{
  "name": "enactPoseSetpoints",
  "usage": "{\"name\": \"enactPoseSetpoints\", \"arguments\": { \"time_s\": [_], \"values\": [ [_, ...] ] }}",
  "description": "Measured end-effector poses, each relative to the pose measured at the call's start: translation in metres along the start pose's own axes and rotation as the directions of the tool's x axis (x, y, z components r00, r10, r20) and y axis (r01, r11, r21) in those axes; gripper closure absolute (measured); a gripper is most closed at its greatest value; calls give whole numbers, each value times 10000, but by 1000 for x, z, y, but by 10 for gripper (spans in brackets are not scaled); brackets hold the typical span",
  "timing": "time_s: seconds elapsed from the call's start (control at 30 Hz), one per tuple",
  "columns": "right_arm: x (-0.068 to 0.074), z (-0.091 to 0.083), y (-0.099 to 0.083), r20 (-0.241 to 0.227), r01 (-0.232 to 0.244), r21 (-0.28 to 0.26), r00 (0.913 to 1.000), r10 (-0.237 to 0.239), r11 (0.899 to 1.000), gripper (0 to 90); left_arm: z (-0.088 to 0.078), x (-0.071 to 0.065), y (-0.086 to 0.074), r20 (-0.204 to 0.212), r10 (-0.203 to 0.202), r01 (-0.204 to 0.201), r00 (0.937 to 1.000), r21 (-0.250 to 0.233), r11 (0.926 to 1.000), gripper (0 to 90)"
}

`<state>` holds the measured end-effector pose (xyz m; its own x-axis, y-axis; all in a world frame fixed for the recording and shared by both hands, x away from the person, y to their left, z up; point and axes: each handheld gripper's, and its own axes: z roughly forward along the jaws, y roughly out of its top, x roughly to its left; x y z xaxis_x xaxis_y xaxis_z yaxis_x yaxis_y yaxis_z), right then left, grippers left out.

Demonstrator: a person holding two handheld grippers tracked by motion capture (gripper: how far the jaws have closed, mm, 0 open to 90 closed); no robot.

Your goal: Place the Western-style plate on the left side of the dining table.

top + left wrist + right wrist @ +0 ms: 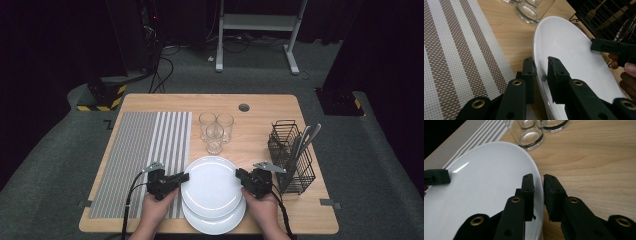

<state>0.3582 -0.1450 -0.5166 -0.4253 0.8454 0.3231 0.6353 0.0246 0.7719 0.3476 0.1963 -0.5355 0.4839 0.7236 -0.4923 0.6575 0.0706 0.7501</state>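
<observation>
— Plates (pixel 212 186) first: where are they?

— Two white ones stacked at the near edge of the table (pixel 260 102), dead centre. My left gripper (pixel 184 177) has the top plate's rim at nine o'clock, jaws nearly closed with the rim pinched between them. My right gripper (pixel 240 175) is at three o'clock on the same rim, jaws drawn close around it; whether the pads press, I cannot tell.

— Seen from the grippers?

— In the left gripper view the rim (pixel 537 75) sits between the jaws; in the right gripper view the rim (pixel 539 185) runs into the narrow gap.

— Containers?

— Wire basket (pixel 292 157) at three o'clock from the plates, just beside my right hand (pixel 262 207), with metal cutlery (pixel 304 140) standing in it, handles leaning out. Three glasses (pixel 215 129) at twelve o'clock, upright, clustered, nothing visible inside.

— And at nine o'clock?

— Striped mat (pixel 145 155), under my left hand (pixel 155 210).
</observation>
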Motion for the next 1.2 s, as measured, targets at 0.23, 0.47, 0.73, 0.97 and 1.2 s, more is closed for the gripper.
{"name": "enactPoseSetpoints", "arguments": {
  "time_s": [0.23, 0.47, 0.73, 0.97, 1.2],
  "values": [
    [-2, 3, -1, 70, 15, 63, 10000, -15, 10000, 662, 0, -2, -1, -177, 119, -121, 9998, -126, 9998, 762],
    [-2, 2, -5, 18, 113, 253, 9999, -113, 9996, 596, 0, -3, -1, -232, 154, -157, 9996, -161, 9997, 761],
    [-1, -7, -14, -112, 263, 533, 9996, -257, 9982, 584, 0, -4, -2, -283, 186, -191, 9994, -178, 9997, 758],
    [3, -9, -20, -249, 308, 515, 9993, -296, 9982, 614, 0, -5, -1, -385, 231, -236, 9990, -125, 9996, 755],
    [8, -9, -22, -125, 409, 458, 9991, -404, 9981, 627, -1, -9, 0, -587, 498, -483, 9970, 256, 9985, 689]
  ]
}}
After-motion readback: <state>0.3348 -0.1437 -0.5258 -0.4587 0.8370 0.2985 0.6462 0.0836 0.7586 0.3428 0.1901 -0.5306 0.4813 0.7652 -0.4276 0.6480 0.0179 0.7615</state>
